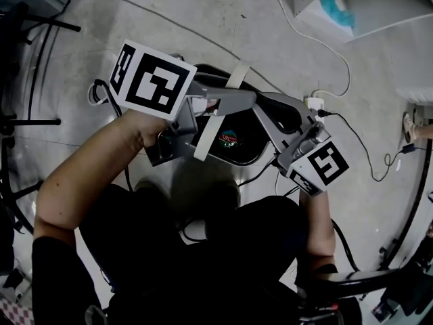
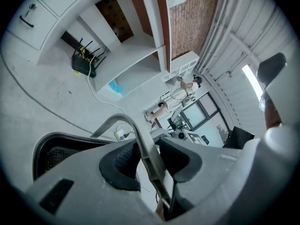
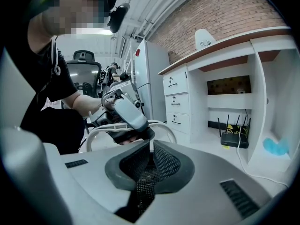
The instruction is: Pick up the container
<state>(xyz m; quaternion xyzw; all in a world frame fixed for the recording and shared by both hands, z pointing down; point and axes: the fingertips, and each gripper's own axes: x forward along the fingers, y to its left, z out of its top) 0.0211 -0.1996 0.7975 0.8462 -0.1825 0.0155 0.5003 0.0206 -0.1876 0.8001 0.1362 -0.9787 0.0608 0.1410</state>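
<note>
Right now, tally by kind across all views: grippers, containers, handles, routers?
Grippers: 2 (left gripper, shut on the handle; right gripper, jaws together)
Black container: 1
White bail handle: 1
Black router: 1
Total: 5
</note>
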